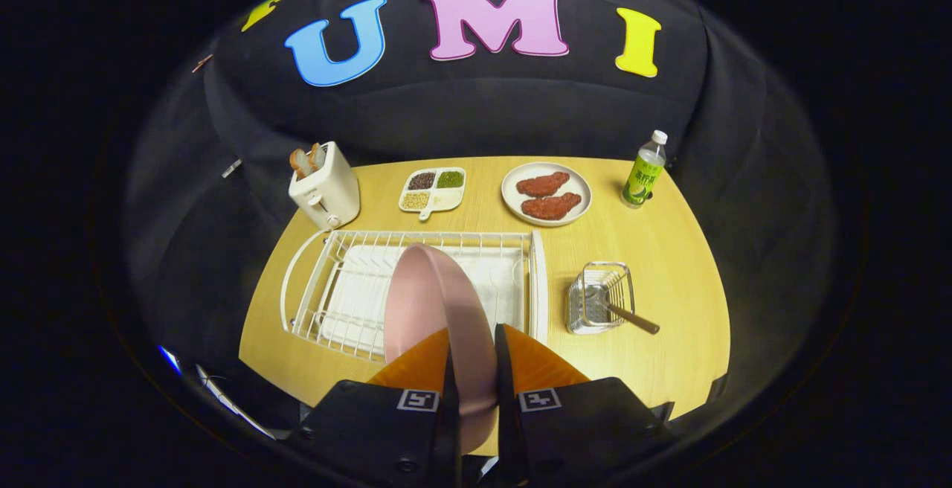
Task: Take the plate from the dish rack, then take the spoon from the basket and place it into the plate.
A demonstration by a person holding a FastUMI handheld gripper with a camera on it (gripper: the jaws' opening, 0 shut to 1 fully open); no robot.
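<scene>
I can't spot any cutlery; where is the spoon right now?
The spoon sits in the wire basket on the table, beyond the gripper, beside the dish rack.

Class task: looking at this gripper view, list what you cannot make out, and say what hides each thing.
- Spoon: bowl end hidden inside the basket.
- Plate: lower rim hidden between the tongs, which are shut on it.
- Rack: near middle hidden behind the plate.
- Bottle: label too small.
</scene>
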